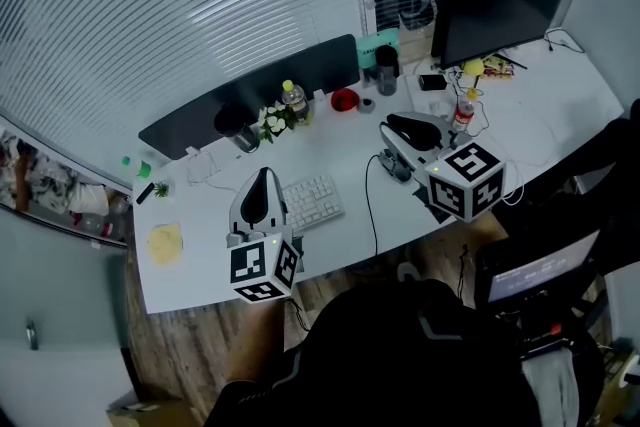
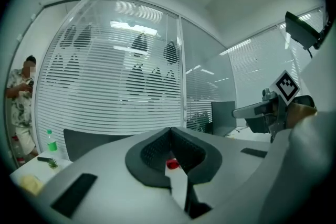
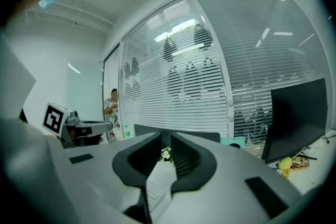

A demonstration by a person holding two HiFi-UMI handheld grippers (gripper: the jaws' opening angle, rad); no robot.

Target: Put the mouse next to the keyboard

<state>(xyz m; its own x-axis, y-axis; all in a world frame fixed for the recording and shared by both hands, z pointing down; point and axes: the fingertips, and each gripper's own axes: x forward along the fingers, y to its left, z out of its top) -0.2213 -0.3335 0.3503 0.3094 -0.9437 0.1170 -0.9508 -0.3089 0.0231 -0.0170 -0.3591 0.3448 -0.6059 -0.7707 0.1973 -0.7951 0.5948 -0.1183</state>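
Fingers (image 2: pixel 149 152) of the left gripper (image 2: pixel 169 132): closed tip to tip, clamped on nothing. Those of the right gripper (image 3: pixel 166 138): a thin slit apart, gripping nothing, with only bench (image 1: pixel 200 260) and greenery showing through. Hover level and clear above the bench, probably to avoid knocking anything underneath. Just below and left of the right fingers, half hidden under them: a small dark shape at the end of a black cable (image 1: pixel 372 215), most likely the mouse (image 1: pixel 392 163), though too covered to be sure. Lies between the two pairs of fingers, right of the keyboard (image 1: pixel 312 202), near it with a bare strip between; looks close enough to count as beside it. Cable trails off the near edge, seemingly left slack so the mouse can slide. Beyond the left fingers: a bottle with a yellow cap (image 1: pixel 293 99) beside small white flowers (image 1: pixel 272 121). Just right of the right fingers: a bottle with a red cap (image 1: pixel 462 111). Farther ahead: a dark cup (image 1: pixel 386 71). Fill of all three too small to tell.
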